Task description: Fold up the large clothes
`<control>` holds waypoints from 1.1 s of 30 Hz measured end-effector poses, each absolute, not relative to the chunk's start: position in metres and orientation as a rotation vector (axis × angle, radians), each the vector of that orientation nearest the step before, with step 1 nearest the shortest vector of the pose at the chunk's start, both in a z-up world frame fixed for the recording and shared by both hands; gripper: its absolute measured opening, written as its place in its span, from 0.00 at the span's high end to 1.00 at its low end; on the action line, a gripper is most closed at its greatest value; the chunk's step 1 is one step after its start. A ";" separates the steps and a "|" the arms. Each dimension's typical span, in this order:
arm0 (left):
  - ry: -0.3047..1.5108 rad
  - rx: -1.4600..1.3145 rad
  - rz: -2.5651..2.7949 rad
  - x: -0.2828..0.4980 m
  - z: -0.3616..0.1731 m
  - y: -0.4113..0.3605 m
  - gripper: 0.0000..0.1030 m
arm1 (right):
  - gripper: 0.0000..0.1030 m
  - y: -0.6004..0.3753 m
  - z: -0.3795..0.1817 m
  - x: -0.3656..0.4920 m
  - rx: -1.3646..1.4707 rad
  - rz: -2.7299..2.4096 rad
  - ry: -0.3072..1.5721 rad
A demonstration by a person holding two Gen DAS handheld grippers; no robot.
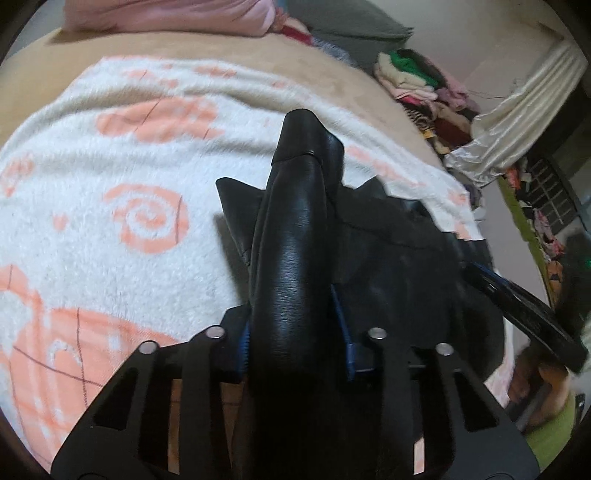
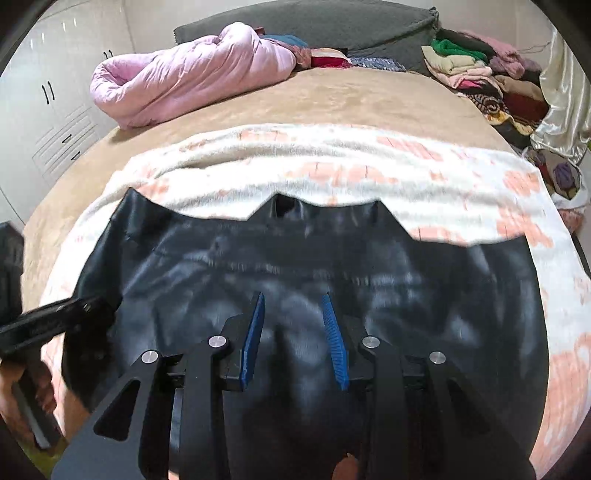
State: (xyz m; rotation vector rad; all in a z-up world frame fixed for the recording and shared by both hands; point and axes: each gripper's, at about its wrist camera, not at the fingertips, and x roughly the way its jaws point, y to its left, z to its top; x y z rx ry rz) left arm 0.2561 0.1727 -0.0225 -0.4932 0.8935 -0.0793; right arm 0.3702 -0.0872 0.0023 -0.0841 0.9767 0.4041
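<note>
A black leather jacket [image 2: 332,266] lies spread on a white towel with orange swirls [image 2: 369,173] on the bed. My left gripper [image 1: 295,325] is shut on a black sleeve [image 1: 299,236] of the jacket, which sticks up between its blue pads and points away. My right gripper [image 2: 295,332] hovers over the middle of the jacket with its blue pads apart and nothing between them. The left gripper shows at the left edge of the right wrist view [image 2: 55,317]; the right gripper shows at the right of the left wrist view [image 1: 517,306].
A pink quilt [image 2: 184,77] and a grey cushion [image 2: 332,26] lie at the far side of the tan bed [image 2: 351,99]. A pile of folded clothes [image 2: 480,70] sits far right. White cupboards [image 2: 48,110] stand at the left.
</note>
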 end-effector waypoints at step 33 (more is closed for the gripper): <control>0.833 -0.490 -0.145 0.254 -0.002 0.168 0.81 | 0.59 -0.121 -0.037 0.300 -0.062 0.408 0.999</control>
